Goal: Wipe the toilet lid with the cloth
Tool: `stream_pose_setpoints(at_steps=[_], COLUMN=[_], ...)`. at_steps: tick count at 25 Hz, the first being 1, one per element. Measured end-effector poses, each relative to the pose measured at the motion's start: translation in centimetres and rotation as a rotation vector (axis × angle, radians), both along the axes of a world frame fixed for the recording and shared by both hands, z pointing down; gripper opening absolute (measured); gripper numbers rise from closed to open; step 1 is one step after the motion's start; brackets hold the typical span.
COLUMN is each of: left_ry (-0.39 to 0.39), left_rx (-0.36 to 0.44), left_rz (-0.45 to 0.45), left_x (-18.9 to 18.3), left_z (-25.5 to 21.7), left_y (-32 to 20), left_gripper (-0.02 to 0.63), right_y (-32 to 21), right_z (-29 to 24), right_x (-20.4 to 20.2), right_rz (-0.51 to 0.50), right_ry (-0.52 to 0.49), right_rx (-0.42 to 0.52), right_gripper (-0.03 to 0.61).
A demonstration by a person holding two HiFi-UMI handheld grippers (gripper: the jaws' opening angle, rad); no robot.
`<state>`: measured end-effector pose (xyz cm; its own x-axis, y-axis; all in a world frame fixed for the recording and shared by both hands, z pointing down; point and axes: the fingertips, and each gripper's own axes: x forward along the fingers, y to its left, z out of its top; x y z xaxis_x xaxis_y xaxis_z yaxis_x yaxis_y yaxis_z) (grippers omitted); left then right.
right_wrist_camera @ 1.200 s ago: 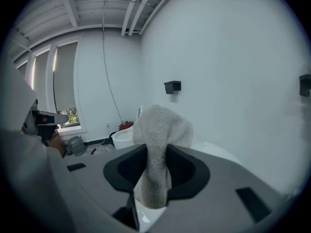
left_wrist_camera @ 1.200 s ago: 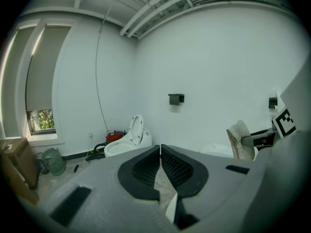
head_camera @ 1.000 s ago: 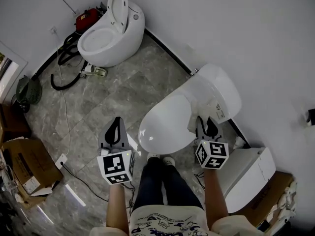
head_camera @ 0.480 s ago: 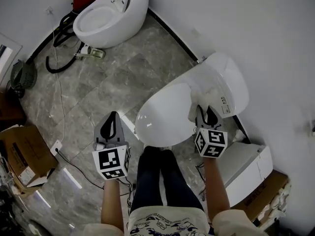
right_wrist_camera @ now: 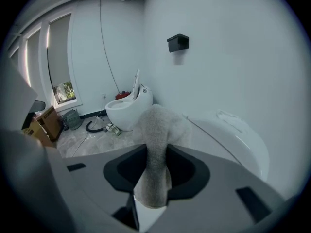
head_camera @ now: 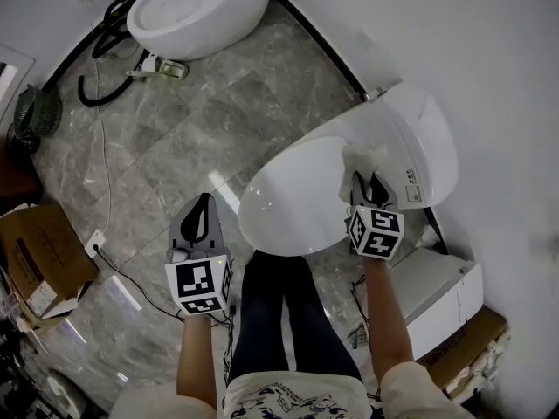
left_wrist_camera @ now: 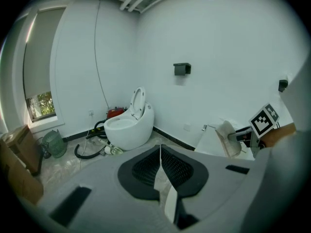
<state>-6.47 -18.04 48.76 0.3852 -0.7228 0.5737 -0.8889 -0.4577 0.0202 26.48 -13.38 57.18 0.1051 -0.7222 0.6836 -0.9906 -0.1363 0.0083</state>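
The closed white toilet lid [head_camera: 293,195] lies below me, its tank end [head_camera: 424,138] toward the wall. My right gripper [head_camera: 365,182] is shut on a pale grey cloth [head_camera: 364,157] that rests on the lid's far right part. In the right gripper view the cloth [right_wrist_camera: 156,144] is pinched between the jaws and bulges out ahead, with the lid [right_wrist_camera: 228,135] to its right. My left gripper [head_camera: 200,221] hangs over the floor left of the lid, jaws together and nothing in them. The left gripper view shows the cloth [left_wrist_camera: 227,138] and the lid [left_wrist_camera: 209,142] at right.
A second white toilet [head_camera: 196,11] with its seat raised stands at the far wall, with a black hose [head_camera: 96,51] and a red device beside it. Cardboard boxes [head_camera: 35,264] sit at left. A white box [head_camera: 432,291] lies right of my legs [head_camera: 279,321].
My right gripper has pushed the cloth forward along the lid toward the tank. The left gripper has stayed over the floor. The view has shifted, so the far toilet sits higher.
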Motion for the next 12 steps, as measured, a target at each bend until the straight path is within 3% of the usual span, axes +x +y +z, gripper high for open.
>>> stream_pose_setpoints(at_steps=[12], left_ry=[-0.028], left_rx=[-0.058], left_rz=[-0.011], left_x=[0.4], left_z=[5.4], left_y=[0.3], left_gripper=[0.014], right_y=[-1.5], right_z=[9.2], right_x=[2.0], right_rz=[0.019], right_ry=[-0.033], right_rx=[-0.130], right_gripper=[0.115])
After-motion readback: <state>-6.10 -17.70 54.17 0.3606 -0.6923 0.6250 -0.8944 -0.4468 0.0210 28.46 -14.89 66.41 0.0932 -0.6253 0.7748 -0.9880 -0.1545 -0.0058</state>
